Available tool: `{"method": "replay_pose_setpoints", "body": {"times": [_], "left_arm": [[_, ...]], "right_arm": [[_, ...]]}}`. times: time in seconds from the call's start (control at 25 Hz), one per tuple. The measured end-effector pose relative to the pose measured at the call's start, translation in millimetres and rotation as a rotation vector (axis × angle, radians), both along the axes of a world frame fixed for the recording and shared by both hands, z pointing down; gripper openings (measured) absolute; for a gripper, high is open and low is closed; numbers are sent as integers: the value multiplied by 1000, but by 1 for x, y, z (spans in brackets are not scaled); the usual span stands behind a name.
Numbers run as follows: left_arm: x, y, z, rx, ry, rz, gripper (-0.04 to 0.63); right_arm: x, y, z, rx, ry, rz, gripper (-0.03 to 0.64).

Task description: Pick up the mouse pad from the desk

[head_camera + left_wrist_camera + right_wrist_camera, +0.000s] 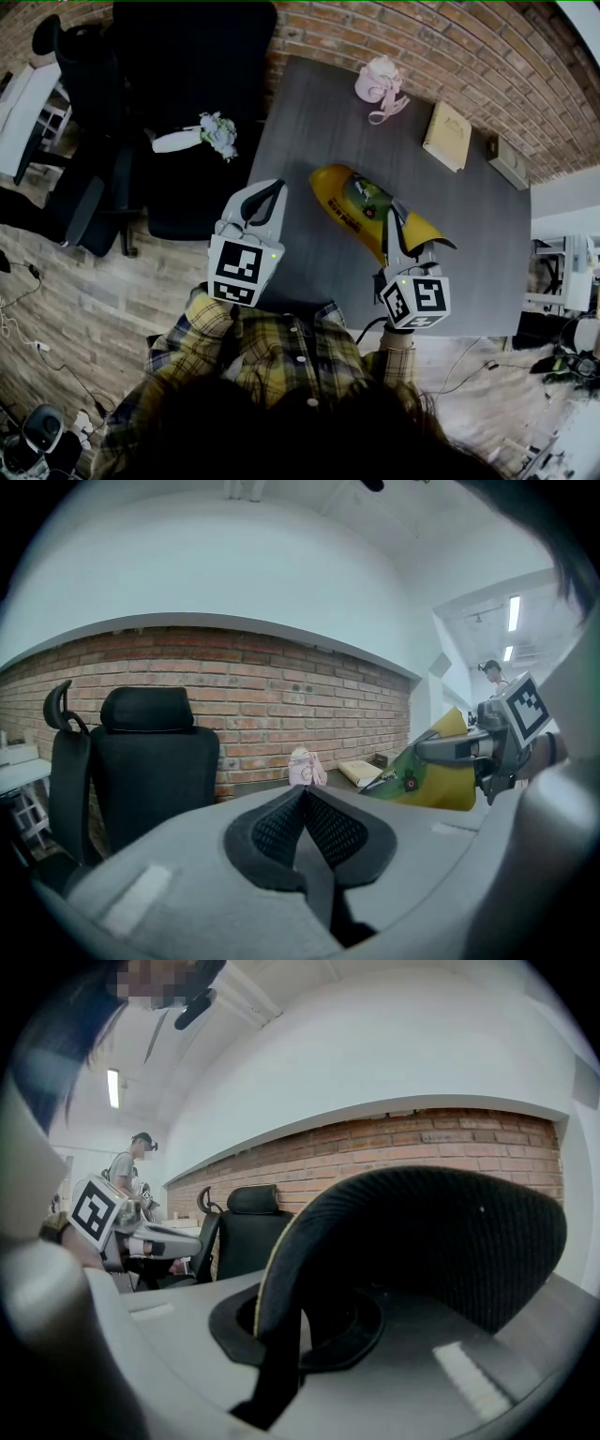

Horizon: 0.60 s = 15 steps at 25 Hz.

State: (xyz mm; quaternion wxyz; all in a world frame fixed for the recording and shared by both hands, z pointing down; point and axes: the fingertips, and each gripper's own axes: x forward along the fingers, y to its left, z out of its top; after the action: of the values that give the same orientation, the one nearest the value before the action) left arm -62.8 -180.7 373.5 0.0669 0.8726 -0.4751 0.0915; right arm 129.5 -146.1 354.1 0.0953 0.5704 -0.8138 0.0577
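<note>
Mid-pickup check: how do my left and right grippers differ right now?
The left gripper has its fingers shut on nothing; the right gripper has its fingers shut on the yellow mouse pad, which curves up from them. The left gripper sits at the left edge of the desk; the right gripper is over the desktop. Both are shut and point the same way, side by side.

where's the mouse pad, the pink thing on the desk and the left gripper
mouse pad (333,192): head view, on its yellow top face
pink thing (378,82): head view, on the middle of its body
left gripper (302,794): left gripper view, where its shut fingertips meet
</note>
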Motion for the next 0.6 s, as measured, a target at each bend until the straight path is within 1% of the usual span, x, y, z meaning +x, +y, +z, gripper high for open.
{"method": "replay_pose_setpoints", "body": {"times": [0.6], "left_arm": [[-1,-2,5,-9,-6,-8,-2]], "right_arm": [[4,0,5,-8,-6,6,14]]}}
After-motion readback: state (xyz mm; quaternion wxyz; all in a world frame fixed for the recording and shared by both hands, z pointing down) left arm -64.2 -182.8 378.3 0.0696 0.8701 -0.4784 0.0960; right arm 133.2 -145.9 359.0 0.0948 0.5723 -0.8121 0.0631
